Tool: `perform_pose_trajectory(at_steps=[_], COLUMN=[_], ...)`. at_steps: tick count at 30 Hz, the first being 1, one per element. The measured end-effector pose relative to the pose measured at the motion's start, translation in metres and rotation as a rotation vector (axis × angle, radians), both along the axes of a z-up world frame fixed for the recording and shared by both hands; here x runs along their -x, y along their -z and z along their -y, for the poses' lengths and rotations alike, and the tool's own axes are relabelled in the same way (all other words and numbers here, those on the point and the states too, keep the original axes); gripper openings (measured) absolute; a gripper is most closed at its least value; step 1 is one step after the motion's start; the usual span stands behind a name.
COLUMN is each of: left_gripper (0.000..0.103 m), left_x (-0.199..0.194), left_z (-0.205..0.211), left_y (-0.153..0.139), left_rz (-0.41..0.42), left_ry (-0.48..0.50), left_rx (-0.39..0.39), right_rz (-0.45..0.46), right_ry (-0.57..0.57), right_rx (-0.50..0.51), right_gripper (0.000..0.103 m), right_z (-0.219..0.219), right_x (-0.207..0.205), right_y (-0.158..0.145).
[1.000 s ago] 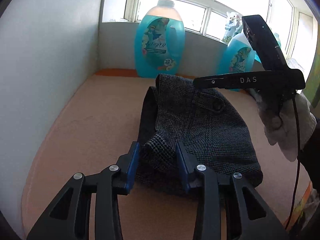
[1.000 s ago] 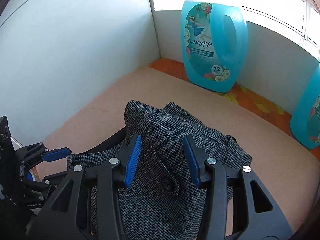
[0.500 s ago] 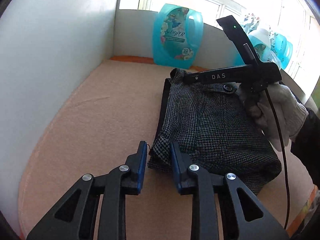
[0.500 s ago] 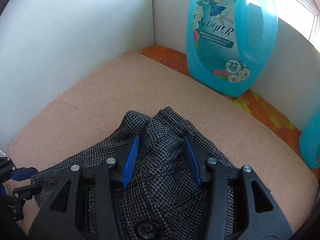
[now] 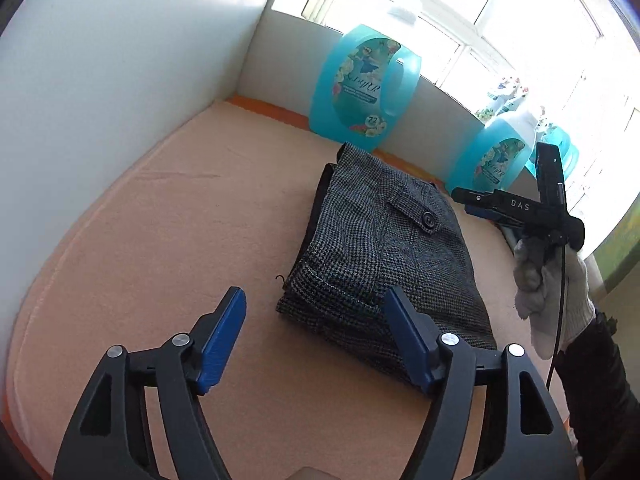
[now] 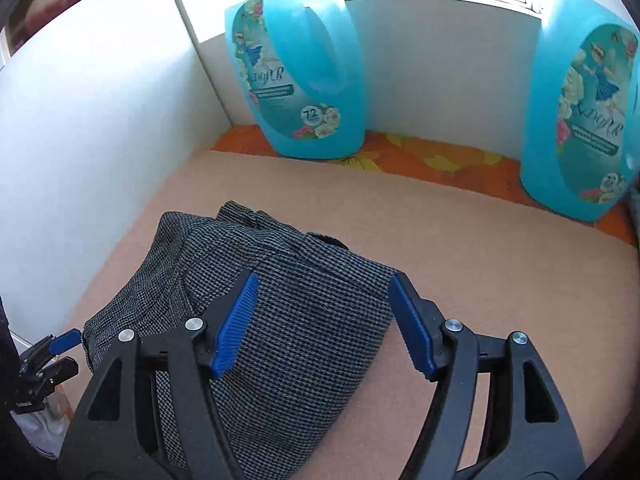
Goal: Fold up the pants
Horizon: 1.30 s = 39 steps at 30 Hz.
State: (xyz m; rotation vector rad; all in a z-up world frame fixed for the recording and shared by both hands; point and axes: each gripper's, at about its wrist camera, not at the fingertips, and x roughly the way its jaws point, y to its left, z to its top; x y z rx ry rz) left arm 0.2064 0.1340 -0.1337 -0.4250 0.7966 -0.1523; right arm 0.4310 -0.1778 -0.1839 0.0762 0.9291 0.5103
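The grey houndstooth pants [image 5: 384, 252] lie folded in a compact bundle on the peach mat [image 5: 180, 216], button flap on top. My left gripper [image 5: 316, 340] is open and empty, above the bundle's near corner, apart from the cloth. My right gripper [image 6: 322, 322] is open and empty above the pants [image 6: 288, 304]. It shows in the left wrist view [image 5: 516, 208] to the right of the bundle, held by a gloved hand. The left gripper shows at the left edge of the right wrist view [image 6: 48, 356].
Two blue detergent bottles stand at the back: one [image 5: 364, 88] behind the pants, another [image 5: 496, 156] to the right. White walls [image 5: 100, 80] close the left and back. An orange flowered cloth [image 6: 420, 160] borders the mat's far edge.
Both grippers have opened and let go of the pants and pulled back. The right gripper has moved off to the right of the bundle. The pants lie flatter.
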Motion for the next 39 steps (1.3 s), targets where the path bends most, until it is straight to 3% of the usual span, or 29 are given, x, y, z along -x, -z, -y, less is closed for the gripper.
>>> perform_pose_trajectory(at_steps=[4,8,15,17,23,24,26,29,31,33,39], left_gripper=[0.072,0.072,0.073,0.079,0.079,0.077,0.059,0.044,0.041,0.036,0.029], left_x=[-0.011,-0.019,-0.034,-0.036,-0.042,-0.042,-0.044,-0.045,-0.044,-0.043,-0.040], left_z=[0.000,0.004,0.008,0.009,0.013,0.014,0.011,0.009,0.014,0.019,0.023], left_y=[0.012,0.017,0.029,0.030,0.032,0.032,0.035,0.036,0.031,0.024,0.012], left_rz=[-0.066,-0.108,-0.155,-0.133,-0.076,-0.065,-0.061,-0.048,-0.029,-0.005,0.036], left_ry=[-0.003,-0.018,-0.046,-0.053,-0.097,-0.106,-0.135,-0.139,-0.135,-0.126,-0.107], left_rx=[0.126,0.169,0.174,0.183,0.186,0.192,0.212,0.240,0.204,0.165,0.151], right_rz=[-0.102,-0.153,-0.203,-0.202,-0.191,-0.188,-0.184,-0.163,-0.131,-0.095,0.014], right_ry=[0.032,0.051,0.079,0.074,0.080,0.084,0.090,0.090,0.075,0.062,0.029], right_rx=[-0.095,-0.145,-0.288,-0.310,-0.353,-0.352,-0.360,-0.355,-0.338,-0.310,-0.238], right_gripper=[0.072,0.072,0.075,0.076,0.076,0.073,0.067,0.052,0.039,0.035,0.031], right_z=[0.018,0.021,0.020,0.017,0.014,0.014,0.016,0.017,0.013,0.009,-0.004], right_x=[-0.008,-0.016,-0.030,-0.033,-0.033,-0.033,-0.031,-0.027,-0.022,-0.016,0.006], right_y=[0.020,0.034,0.049,0.051,0.051,0.052,0.051,0.046,0.038,0.028,-0.005])
